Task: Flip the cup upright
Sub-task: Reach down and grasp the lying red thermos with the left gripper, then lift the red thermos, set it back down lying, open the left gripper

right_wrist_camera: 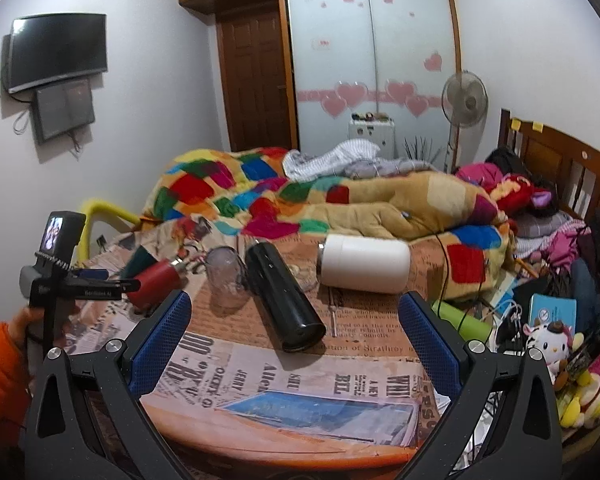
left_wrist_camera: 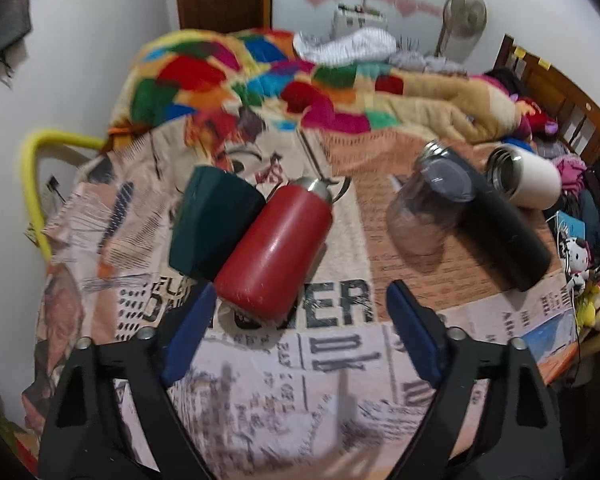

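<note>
Several cups lie on their sides on a newspaper-covered table (left_wrist_camera: 284, 364). A red flask (left_wrist_camera: 274, 248) lies beside a dark green cup (left_wrist_camera: 210, 226), just ahead of my open, empty left gripper (left_wrist_camera: 302, 320). Further right lie a clear plastic cup (left_wrist_camera: 428, 208), a black flask (left_wrist_camera: 496, 224) and a white flask (left_wrist_camera: 530, 178). In the right wrist view my right gripper (right_wrist_camera: 296, 340) is open and empty, with the black flask (right_wrist_camera: 284, 300) between and beyond its fingers, the white flask (right_wrist_camera: 364, 264) behind, the clear cup (right_wrist_camera: 226, 280) and the red flask (right_wrist_camera: 156, 284) to the left. The left gripper (right_wrist_camera: 100, 280) shows there.
A bed with a patchwork blanket (right_wrist_camera: 300, 200) lies behind the table. Plush toys (right_wrist_camera: 556, 344) and clutter crowd the table's right side. A yellow chair back (left_wrist_camera: 36, 184) stands at the left. A green bottle (right_wrist_camera: 462, 320) lies off the right edge.
</note>
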### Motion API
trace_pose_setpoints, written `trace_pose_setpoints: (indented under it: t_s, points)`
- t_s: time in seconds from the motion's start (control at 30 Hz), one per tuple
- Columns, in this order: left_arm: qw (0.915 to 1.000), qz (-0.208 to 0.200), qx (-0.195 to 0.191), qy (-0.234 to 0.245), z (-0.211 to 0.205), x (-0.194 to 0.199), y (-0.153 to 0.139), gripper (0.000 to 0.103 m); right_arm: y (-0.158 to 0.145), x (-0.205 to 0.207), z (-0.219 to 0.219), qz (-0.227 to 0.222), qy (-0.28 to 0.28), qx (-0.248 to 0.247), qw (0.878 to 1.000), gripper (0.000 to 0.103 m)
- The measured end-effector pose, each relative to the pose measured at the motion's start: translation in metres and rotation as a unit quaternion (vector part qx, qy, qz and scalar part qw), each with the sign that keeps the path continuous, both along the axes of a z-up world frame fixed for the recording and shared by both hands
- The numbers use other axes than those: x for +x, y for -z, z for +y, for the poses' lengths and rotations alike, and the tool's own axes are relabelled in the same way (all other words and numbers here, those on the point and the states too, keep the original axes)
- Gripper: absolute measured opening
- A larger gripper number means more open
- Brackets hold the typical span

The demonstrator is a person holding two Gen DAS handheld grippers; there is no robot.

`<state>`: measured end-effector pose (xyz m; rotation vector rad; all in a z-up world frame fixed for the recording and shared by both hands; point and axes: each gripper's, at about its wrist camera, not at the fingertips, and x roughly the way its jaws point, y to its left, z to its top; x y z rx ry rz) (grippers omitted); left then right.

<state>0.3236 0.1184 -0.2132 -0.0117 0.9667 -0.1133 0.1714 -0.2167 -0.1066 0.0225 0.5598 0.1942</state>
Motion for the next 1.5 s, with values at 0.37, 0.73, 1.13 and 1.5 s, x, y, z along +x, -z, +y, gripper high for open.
trace_pose_setpoints:
  t_s: [0.37,0.73,1.13,1.5]
  points:
    - [0.9981,0.052,0.003,0.031,0.002,0.045,0.028,0.081,0.021,0.028,0.011,0.034,-0.002,-0.005,0.999,0.103]
    - [0.9924,0.105,-0.005,0.064,-0.017,0.070,0.048,0.081,0.030,0.037,0.009,0.047,-0.001,0.002,0.999,0.103]
    - [0.9915,0.107,0.005,0.074,-0.038,0.069,0.070,0.062,0.031,0.035,0.011,0.051,-0.003,0.001,0.999,0.103]
    - [0.9956,0.059,0.031,0.067,-0.046,0.025,0.025,0.061,0.023,0.026,0.020,0.041,-0.022,0.001,0.999,0.103]
